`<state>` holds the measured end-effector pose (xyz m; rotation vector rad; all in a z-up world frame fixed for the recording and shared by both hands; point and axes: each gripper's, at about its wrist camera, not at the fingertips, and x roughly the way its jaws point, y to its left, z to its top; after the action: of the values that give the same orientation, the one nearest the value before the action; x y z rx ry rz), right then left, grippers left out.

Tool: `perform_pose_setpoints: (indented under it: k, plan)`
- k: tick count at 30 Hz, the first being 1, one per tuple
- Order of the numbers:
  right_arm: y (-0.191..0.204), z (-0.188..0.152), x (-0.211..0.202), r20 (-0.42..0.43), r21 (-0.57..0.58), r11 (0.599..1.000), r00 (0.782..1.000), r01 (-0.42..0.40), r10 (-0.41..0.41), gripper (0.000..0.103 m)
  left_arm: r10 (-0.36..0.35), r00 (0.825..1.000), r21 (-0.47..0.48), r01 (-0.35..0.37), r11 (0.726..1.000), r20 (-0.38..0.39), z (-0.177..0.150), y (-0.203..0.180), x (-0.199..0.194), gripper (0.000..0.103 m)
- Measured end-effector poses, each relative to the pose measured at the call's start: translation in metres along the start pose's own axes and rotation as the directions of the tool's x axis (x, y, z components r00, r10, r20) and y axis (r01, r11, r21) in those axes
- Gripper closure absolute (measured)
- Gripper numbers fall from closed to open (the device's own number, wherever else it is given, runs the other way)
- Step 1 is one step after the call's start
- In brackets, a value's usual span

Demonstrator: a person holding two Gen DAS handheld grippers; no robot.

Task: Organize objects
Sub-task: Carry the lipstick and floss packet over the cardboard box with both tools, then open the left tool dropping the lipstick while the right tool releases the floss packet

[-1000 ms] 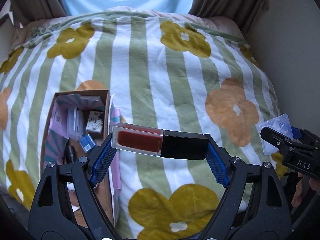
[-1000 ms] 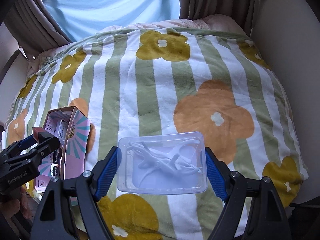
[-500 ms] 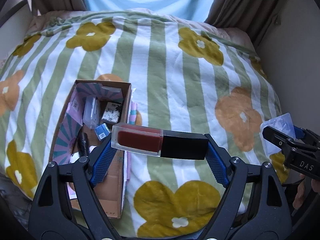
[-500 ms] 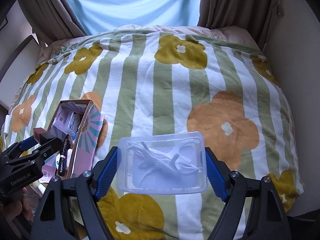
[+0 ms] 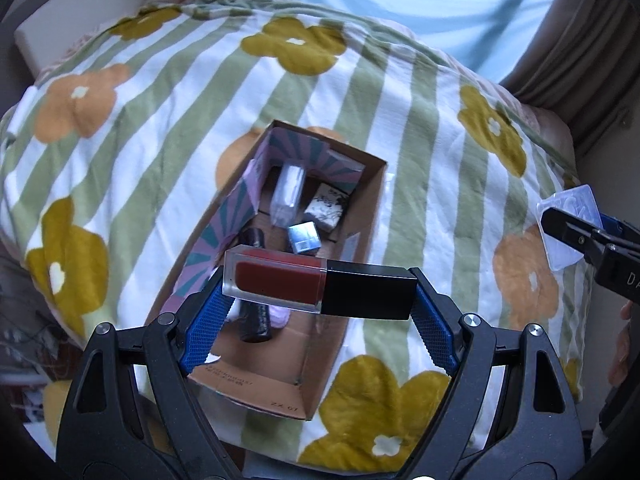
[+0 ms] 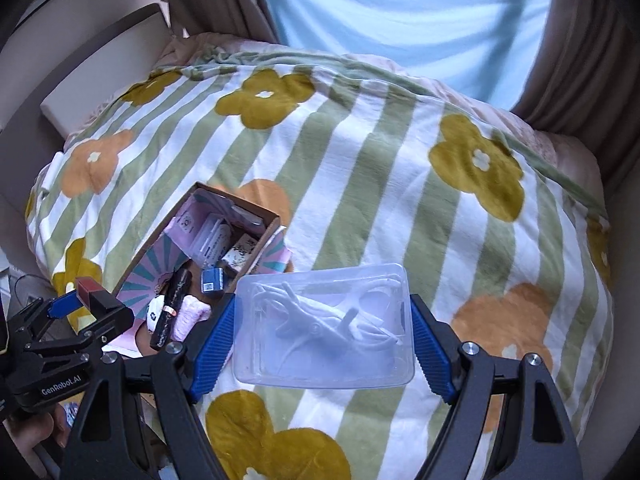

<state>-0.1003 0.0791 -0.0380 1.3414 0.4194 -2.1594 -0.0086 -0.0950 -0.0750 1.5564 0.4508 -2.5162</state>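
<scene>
Both of my grippers have swung left since the earlier frames, so the cardboard box (image 5: 276,276), formerly off to the left of my left wrist view, now sits directly beneath the left gripper (image 5: 318,292). That gripper is clamped end to end on a lip gloss tube (image 5: 318,286), red glass end to the left and black cap to the right, held level above the box's near half. I judge the crosswise hold is meant to let the tube drop flat among the contents. The box lies on the bed (image 5: 420,152), toward its left edge, already holding a clear bottle (image 5: 289,192), a small blue cube (image 5: 303,238), a patterned packet (image 5: 326,208) and a dark tube (image 5: 256,312).

My right gripper (image 6: 323,332) is closed on the short sides of a clear plastic case (image 6: 323,328) with white pieces inside, held in the air just right of the box, above the blanket. I judge it is waiting its turn, kept clear of the opening. Risk noted: the box is fairly full, so the tube may land on other items rather than the floor.
</scene>
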Motion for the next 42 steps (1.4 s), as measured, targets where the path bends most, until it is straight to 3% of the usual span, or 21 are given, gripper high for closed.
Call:
perform_pose_setpoints:
  k: [10,20,33,35,36,37,39,42]
  plan:
    - [0.074,0.039,0.094,-0.134,-0.272,0.948,0.982,-0.167,0.135,0.025,0.078,0.992,-0.202,-0.097,0.975,-0.096,-0.038,0.06,0.045,0.02]
    - [0.112,0.025,0.19,-0.272,-0.422,0.864,0.948,-0.274,0.167,0.025,0.106,0.98,-0.284,-0.152,0.947,-0.17,-0.064,0.068,0.102,0.02]
    - [0.117,0.033,0.188,-0.267,-0.459,0.83,0.94,-0.318,0.213,0.024,0.151,0.978,-0.243,-0.183,0.953,-0.144,-0.054,0.053,0.099,0.02]
    - [0.121,0.033,0.19,-0.286,-0.463,0.82,0.933,-0.335,0.22,0.024,0.159,0.978,-0.235,-0.188,0.954,-0.137,-0.05,0.051,0.097,0.014]
    - [0.123,0.032,0.191,-0.289,-0.468,0.818,0.933,-0.334,0.215,0.02,0.153,0.981,-0.233,-0.178,0.956,-0.122,-0.048,0.05,0.095,0.0]
    - [0.123,0.031,0.19,-0.278,-0.471,0.819,0.937,-0.327,0.213,0.01,0.151,0.983,-0.23,-0.172,0.958,-0.106,-0.046,0.048,0.091,0.0]
    - [0.121,0.031,0.186,-0.25,-0.473,0.822,0.943,-0.319,0.222,0.0,0.151,0.984,-0.215,-0.167,0.962,-0.09,-0.043,0.046,0.088,0.0]
    - [0.119,0.031,0.186,-0.257,-0.469,0.826,0.943,-0.313,0.212,0.0,0.161,0.982,-0.184,-0.176,0.967,-0.095,-0.04,0.041,0.087,0.0]
